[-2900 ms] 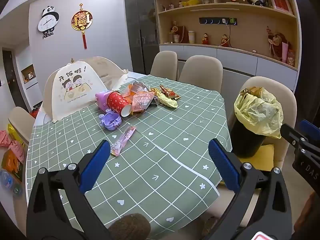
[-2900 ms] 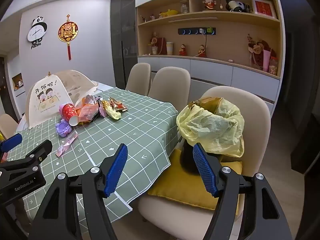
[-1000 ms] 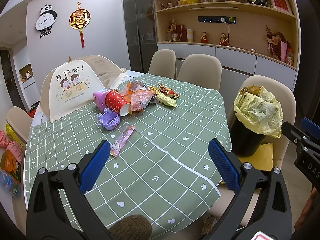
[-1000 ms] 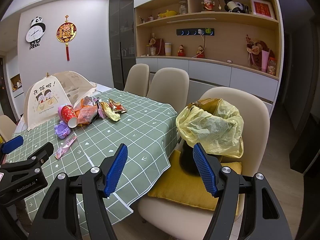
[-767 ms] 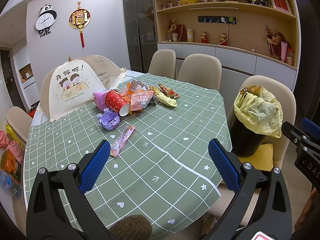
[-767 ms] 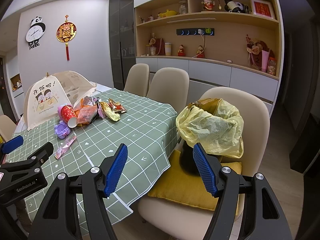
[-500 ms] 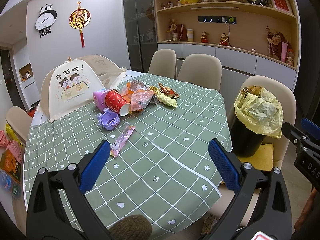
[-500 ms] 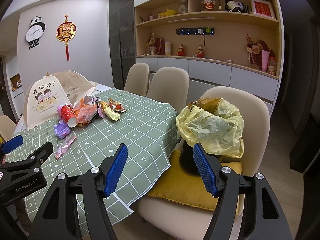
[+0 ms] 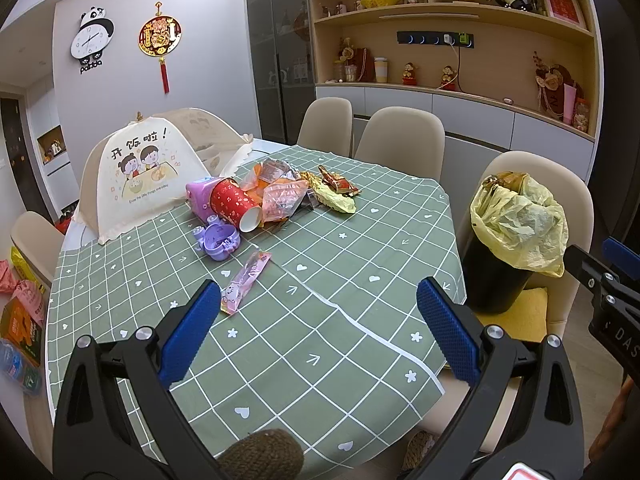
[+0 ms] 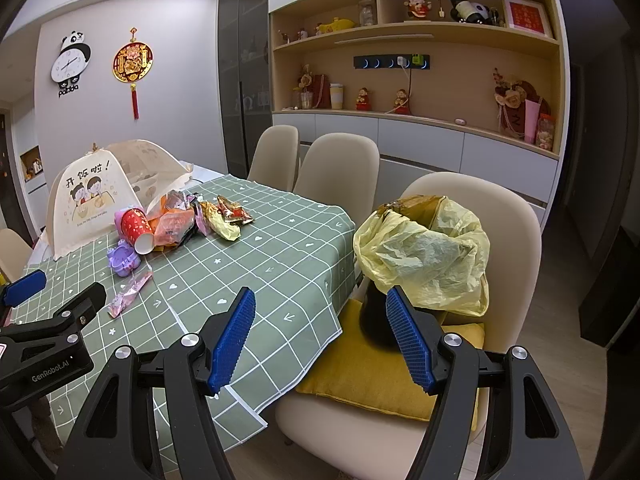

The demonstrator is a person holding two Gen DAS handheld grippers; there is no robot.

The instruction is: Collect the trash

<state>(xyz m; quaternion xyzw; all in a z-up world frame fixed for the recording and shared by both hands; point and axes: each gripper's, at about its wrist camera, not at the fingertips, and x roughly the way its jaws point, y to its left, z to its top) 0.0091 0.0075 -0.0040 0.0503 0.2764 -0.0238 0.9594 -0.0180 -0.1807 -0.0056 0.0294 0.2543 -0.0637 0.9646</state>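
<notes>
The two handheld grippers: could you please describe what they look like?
Both are alike: the left gripper and the right gripper have black plastic scissor-like arms with silver bolts, ending in bright blue pads with a fine dotted texture. White lettering reading "GenRobot.AI" marks the left gripper's body in the right wrist view.

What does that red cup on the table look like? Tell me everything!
The red cup looks like paper, printed with small pale shapes, white inside. It lies tipped on its side on the green checked tablecloth, open mouth facing the camera. Its base end rests against a purple toy box, and an orange wrapper touches its other side. It appears empty.
</notes>
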